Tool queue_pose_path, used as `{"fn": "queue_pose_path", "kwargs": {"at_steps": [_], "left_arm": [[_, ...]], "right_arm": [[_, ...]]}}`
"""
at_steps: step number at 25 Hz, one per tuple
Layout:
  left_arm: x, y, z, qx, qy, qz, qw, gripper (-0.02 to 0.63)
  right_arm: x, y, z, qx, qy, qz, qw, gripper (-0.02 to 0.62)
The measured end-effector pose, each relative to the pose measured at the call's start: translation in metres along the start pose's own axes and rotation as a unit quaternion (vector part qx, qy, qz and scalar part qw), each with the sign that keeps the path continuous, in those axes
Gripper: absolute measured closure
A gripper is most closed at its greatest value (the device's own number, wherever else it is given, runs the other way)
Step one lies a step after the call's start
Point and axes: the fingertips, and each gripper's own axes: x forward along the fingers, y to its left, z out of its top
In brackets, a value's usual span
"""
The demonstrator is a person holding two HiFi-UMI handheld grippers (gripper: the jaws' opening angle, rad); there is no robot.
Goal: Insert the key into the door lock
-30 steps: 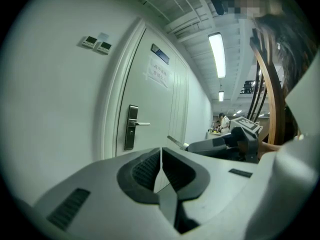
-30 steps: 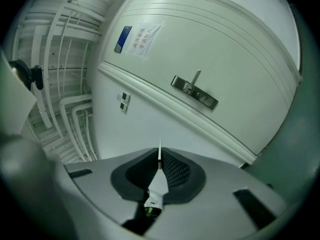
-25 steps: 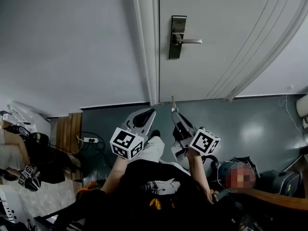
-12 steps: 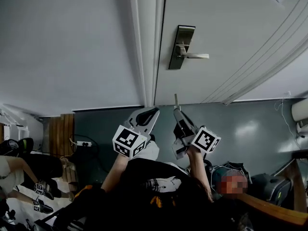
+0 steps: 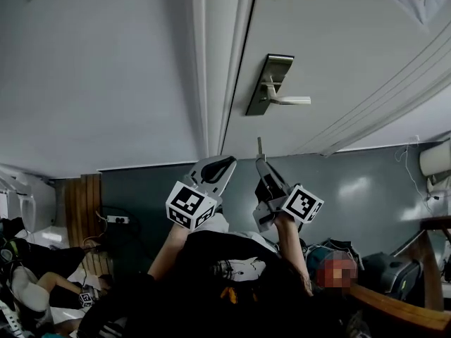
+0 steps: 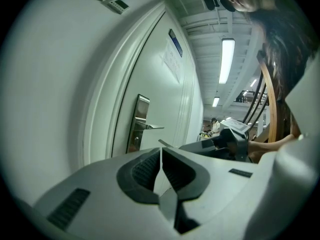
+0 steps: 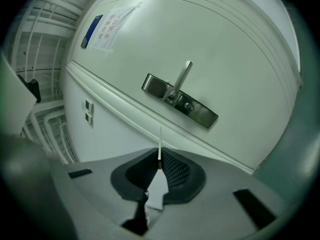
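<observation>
We hold the key (image 7: 160, 140) in our right gripper (image 5: 259, 162). Its jaws are pressed together on the key's lower end, so the thin blade stands out past the tips and points towards the door (image 5: 338, 55). Our left gripper (image 6: 161, 153) has its jaws closed on each other with nothing between them, and it hangs just beside the right one. The door lock (image 7: 180, 100) is a metal plate with a lever handle (image 7: 183, 78) and what looks like a small keyhole (image 7: 188, 105) by the lever's root. The key tip is well apart from the lock, below the plate in the head view. We judge the key to be light, stiff and thin. Its smooth metal could pivot or slip between the ribbed pads if it meets the plate off-centre. The hold on its broad end looks right to us, since it leaves the blade free. The next move calls for bringing the gripper up to the plate and lining the blade with the slot before pushing gently.
</observation>
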Motion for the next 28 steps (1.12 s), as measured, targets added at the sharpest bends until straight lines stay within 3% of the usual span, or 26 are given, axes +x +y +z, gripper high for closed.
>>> {"fn": "queue_pose_path", "kwargs": {"at_steps": [13,22,28], "left_arm": [[0.021,0.01,0.001,0.008,0.013,-0.023,0.9996,0.591],[0.039,0.011,0.004,0.016,0.007,-0.017,0.9997,0.591],[0.055,0.015,-0.001,0.03,0.006,-0.011,0.9995,0.591]], "right_arm": [[0.021,-0.017,0.025,-0.005,-0.016,-0.008,1.0,0.574],[0.045,-0.053,0.046,0.032,-0.015,-0.017,0.999,0.575],[0.064,-0.074,0.055,0.085,-0.025,0.009,0.996,0.575]]}}
